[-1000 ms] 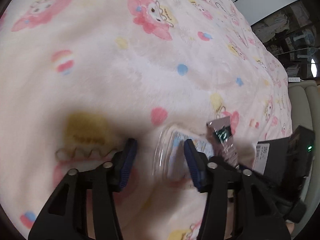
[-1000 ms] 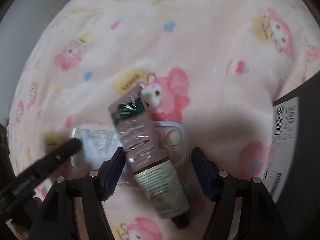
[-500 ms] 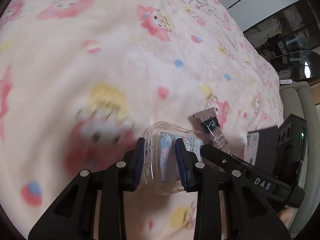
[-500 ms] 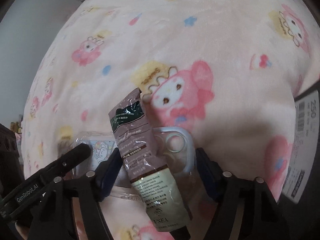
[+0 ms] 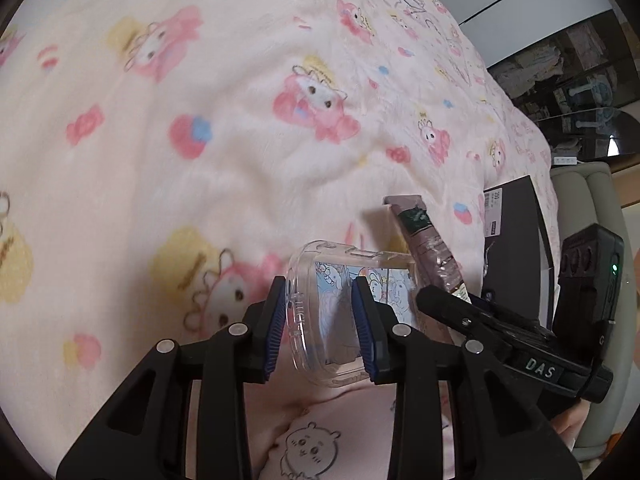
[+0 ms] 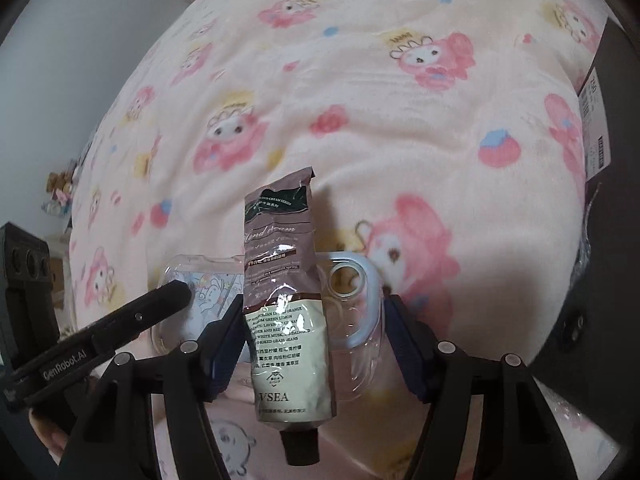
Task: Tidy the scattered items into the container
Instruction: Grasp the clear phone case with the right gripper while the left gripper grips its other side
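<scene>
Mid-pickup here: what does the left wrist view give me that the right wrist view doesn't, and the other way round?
Left wrist only: the left tongs, jaws easing open, with both pads against one end of the clear phone case; a fan in the background. Right wrist only: the printed face of the hand cream tube, its black cap, and the camera cutout beside it. Both: case, tube, pink blanket and black box.
</scene>
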`<control>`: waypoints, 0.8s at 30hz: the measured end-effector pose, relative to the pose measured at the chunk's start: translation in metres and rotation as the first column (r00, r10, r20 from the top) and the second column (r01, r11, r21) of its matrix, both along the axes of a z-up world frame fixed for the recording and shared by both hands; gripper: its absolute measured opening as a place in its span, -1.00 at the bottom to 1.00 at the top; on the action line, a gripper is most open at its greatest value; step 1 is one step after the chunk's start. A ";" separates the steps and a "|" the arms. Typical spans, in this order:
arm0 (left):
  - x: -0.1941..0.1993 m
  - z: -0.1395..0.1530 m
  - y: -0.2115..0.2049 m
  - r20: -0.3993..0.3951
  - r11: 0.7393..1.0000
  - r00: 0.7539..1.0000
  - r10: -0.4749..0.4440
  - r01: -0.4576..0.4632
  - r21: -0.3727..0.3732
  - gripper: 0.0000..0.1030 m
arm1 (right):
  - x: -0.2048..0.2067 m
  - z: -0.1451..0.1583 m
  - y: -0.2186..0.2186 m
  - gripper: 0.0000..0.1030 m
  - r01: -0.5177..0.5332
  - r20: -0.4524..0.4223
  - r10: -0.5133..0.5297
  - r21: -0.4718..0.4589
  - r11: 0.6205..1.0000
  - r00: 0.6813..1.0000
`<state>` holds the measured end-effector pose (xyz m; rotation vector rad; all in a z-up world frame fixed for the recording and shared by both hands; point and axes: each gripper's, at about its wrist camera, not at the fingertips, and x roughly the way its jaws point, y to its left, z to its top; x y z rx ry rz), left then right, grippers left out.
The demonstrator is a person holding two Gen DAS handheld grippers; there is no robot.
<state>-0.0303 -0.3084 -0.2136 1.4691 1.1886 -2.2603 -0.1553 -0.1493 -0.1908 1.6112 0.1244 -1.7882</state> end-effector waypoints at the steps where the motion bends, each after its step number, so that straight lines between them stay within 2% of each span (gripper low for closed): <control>1: 0.002 -0.003 -0.002 0.004 1.000 1.000 0.009 -0.009 0.010 -0.34 | 0.002 0.002 0.001 0.20 -0.009 -0.010 0.009 -0.011 1.000 1.000; 3: 0.005 -0.012 -0.006 0.047 0.999 0.998 0.035 -0.035 -0.006 -0.39 | 0.003 0.003 0.003 0.08 -0.019 -0.006 0.019 -0.023 1.000 1.000; 4: 0.008 -0.015 -0.009 0.062 0.999 0.997 0.046 -0.044 -0.025 -0.40 | 0.006 0.001 0.002 -0.23 -0.021 -0.003 0.021 -0.023 1.000 1.000; 5: 0.011 -0.017 -0.010 0.059 0.999 0.997 0.052 -0.051 -0.021 -0.40 | 0.007 0.000 0.003 -0.34 -0.027 -0.006 0.027 -0.008 1.000 1.000; 7: 0.015 -0.021 -0.015 0.041 0.998 0.997 0.066 -0.067 0.017 -0.40 | 0.004 -0.004 0.005 -0.35 -0.036 -0.031 0.037 0.018 0.999 0.999; 10: 0.018 -0.028 -0.023 0.047 0.995 0.994 0.095 -0.095 0.014 -0.39 | 0.000 -0.005 0.006 -0.34 -0.026 -0.021 0.027 0.007 1.000 0.999; 11: 0.020 -0.031 -0.026 0.048 0.995 0.994 0.098 -0.099 0.027 -0.38 | -0.001 -0.003 0.008 -0.33 -0.022 -0.017 0.022 -0.003 1.000 1.000; 12: 0.020 -0.033 -0.028 0.047 0.994 0.994 0.101 -0.103 0.044 -0.37 | -0.001 -0.003 0.006 -0.24 -0.027 -0.019 0.027 -0.011 1.000 0.999; 13: 0.020 -0.034 -0.028 0.042 0.993 0.994 0.100 -0.103 0.061 -0.33 | -0.002 -0.003 0.003 0.02 -0.040 -0.025 0.039 -0.012 0.999 0.999; 15: 0.018 -0.039 -0.026 0.035 0.992 0.996 0.082 -0.085 0.095 -0.21 | 0.001 -0.006 -0.007 0.25 -0.076 -0.044 0.077 0.025 0.997 0.996; 17: 0.017 -0.043 -0.022 0.029 0.991 0.998 0.057 -0.060 0.123 -0.08 | 0.004 -0.015 -0.013 0.25 -0.092 -0.040 0.095 0.070 0.993 0.995; 21: 0.016 -0.055 -0.019 0.031 0.988 0.998 0.062 -0.066 0.142 -0.07 | 0.004 -0.035 -0.024 0.31 -0.089 -0.031 0.093 0.103 0.991 0.995; 22: 0.016 -0.055 -0.020 0.024 0.986 0.998 0.065 -0.068 0.151 -0.10 | 0.005 -0.038 -0.026 0.37 -0.090 -0.031 0.094 0.100 0.991 0.995; 24: 0.015 -0.053 -0.018 0.010 0.986 0.998 0.058 -0.058 0.158 -0.27 | 0.011 -0.042 -0.029 0.40 -0.112 -0.025 0.114 0.077 0.991 0.993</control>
